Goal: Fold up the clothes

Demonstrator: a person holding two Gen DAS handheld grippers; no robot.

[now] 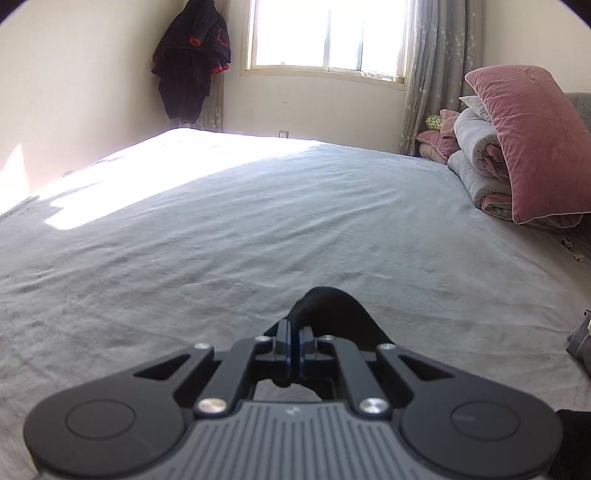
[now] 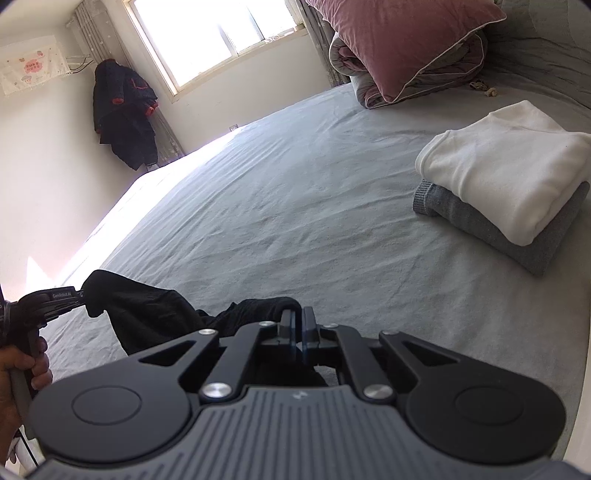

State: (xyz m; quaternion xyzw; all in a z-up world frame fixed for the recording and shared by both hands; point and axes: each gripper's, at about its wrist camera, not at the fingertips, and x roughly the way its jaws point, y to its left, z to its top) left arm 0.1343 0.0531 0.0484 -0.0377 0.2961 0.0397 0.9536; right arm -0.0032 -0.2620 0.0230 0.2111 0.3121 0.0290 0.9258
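Observation:
A black garment (image 2: 147,314) hangs stretched between both grippers above the grey bed sheet (image 2: 295,206). My left gripper (image 1: 295,328) is shut on a fold of the black garment (image 1: 332,310), which arches over the right finger. My right gripper (image 2: 297,321) is shut on another edge of it. In the right wrist view the left gripper (image 2: 79,295) shows at the far left, pinching the cloth, with a hand (image 2: 22,369) on its handle. Most of the garment is hidden below the gripper bodies.
A folded white top (image 2: 509,166) lies on a folded grey one (image 2: 491,229) at the bed's right. A pink pillow (image 1: 535,140) on a rolled duvet (image 1: 476,162) sits at the head. A dark coat (image 1: 192,59) hangs in the corner beside the window (image 1: 325,33).

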